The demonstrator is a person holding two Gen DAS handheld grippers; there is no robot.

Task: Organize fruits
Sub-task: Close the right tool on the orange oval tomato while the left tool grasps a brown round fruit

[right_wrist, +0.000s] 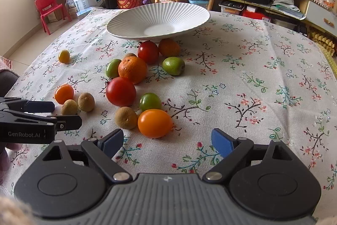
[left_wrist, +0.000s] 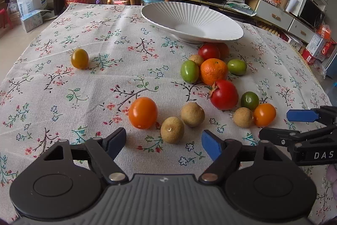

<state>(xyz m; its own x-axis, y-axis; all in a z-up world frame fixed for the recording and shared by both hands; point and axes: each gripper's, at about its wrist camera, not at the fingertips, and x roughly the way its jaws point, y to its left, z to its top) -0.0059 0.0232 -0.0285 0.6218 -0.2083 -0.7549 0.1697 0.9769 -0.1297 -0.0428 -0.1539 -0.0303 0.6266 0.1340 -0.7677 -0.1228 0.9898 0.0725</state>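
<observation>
Nearest my left tool (left_wrist: 163, 141), at twelve o'clock just ahead of the fingers, sits a brown longan (left_wrist: 172, 129), with an orange tomato (left_wrist: 143, 112) at eleven o'clock. I have the jaws partly spread and gripping nothing; the longan lies in line with the gap, untouched. Further off, a red tomato (left_wrist: 224, 94) and a mandarin (left_wrist: 214, 71) crowd together at one o'clock, and the white dish (left_wrist: 210, 14) behind them is bare. At three o'clock the right tool's arm shows the letters "DAS".

From the right tool (right_wrist: 167, 142), a second orange tomato (right_wrist: 155, 123) lies at twelve o'clock, just ahead, beside another longan (right_wrist: 126, 117). These jaws stand wide and hold nothing. At nine o'clock the left tool's body reads "GenRobot.AI".

As I judge it, nothing is sorted yet: every fruit is loose on the flowered worktop (right_wrist: 252, 88), the dish (right_wrist: 134, 20) is empty, so all remains.
</observation>
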